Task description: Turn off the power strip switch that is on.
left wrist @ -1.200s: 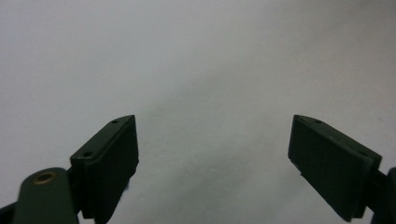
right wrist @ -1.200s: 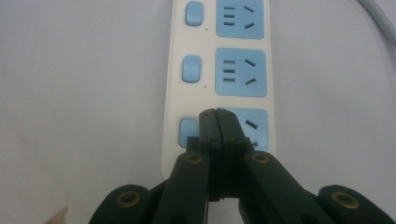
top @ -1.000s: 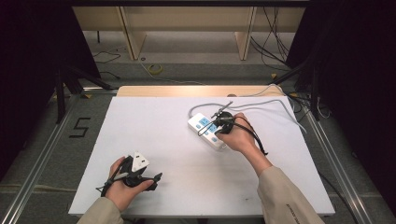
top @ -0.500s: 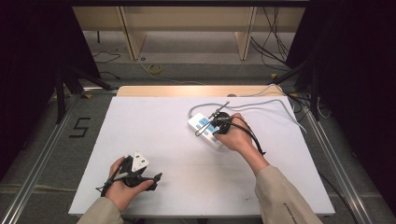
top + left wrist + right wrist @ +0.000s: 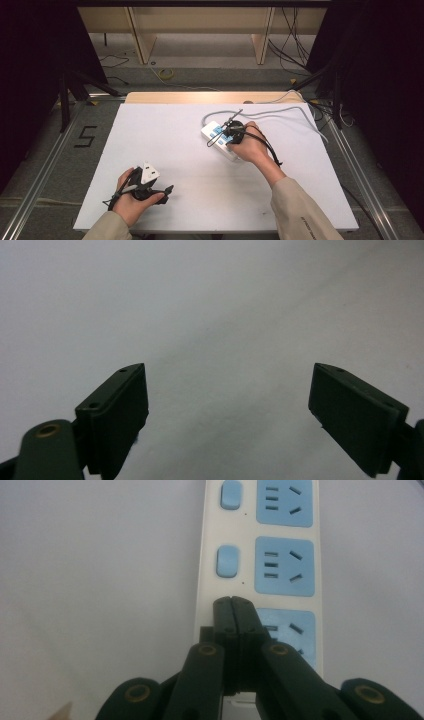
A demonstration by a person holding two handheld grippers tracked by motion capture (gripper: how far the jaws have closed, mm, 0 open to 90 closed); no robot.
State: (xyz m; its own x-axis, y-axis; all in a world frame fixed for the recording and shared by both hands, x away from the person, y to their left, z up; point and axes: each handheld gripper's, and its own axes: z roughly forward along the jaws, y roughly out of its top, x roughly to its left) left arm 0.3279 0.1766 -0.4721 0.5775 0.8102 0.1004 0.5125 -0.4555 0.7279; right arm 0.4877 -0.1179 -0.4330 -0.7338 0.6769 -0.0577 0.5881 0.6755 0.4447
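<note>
The right gripper, jaws pressed together, sits over the white power strip by its blue switches. A grey cord lies behind. The left gripper is spread wide above the bare white table. Wires litter the floor beyond.

Lab: dark curtains, floor cables

white table, grey floor, wooden shelving

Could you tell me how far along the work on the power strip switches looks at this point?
Done: the right gripper has shut its jaws and reached the white power strip. In hand: its closed tips sit over the strip's switch column, where the nearest switch is hidden beneath them. Left: whether that switch is pressed cannot be told; two more blue switches lie beyond. The left gripper rests open over the bare table.
</note>
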